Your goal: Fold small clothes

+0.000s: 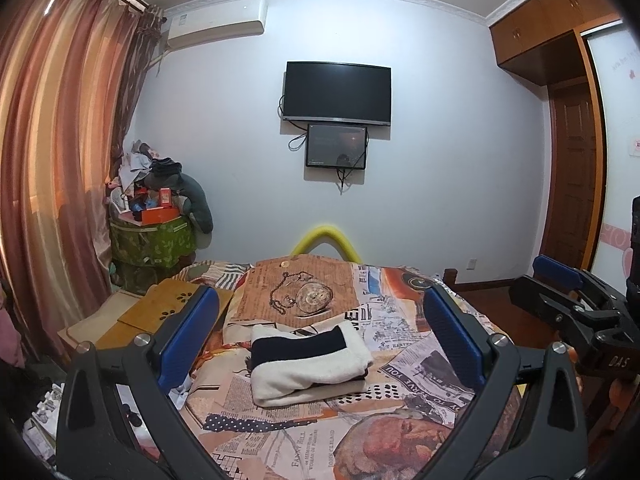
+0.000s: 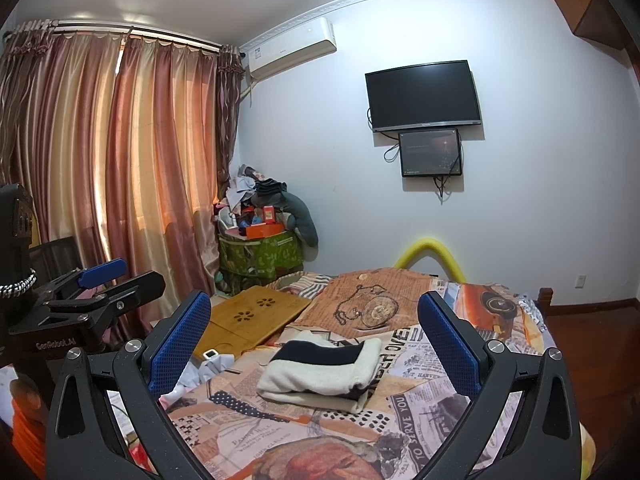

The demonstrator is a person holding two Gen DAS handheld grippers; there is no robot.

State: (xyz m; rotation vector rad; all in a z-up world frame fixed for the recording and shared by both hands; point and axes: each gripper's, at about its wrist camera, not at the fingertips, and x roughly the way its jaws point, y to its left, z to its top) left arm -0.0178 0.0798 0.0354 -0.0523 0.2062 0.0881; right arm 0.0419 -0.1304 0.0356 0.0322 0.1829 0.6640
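A cream and navy garment (image 1: 308, 364) lies folded in a compact stack on the patterned bedspread (image 1: 320, 436); it also shows in the right wrist view (image 2: 320, 370). My left gripper (image 1: 320, 340) is open and empty, held back from and above the garment, its blue pads (image 1: 188, 340) wide apart. My right gripper (image 2: 316, 340) is also open and empty, equally back from the garment. The right gripper shows at the right edge of the left wrist view (image 1: 568, 300). The left gripper shows at the left edge of the right wrist view (image 2: 100, 292).
A wooden lap desk (image 2: 252, 316) lies at the bed's left side with a small white device (image 2: 211, 355) beside it. A green bin piled with clutter (image 2: 260, 248) stands in the corner by the curtains (image 2: 120, 168). A yellow foam arch (image 1: 324, 240) stands at the bed's far end.
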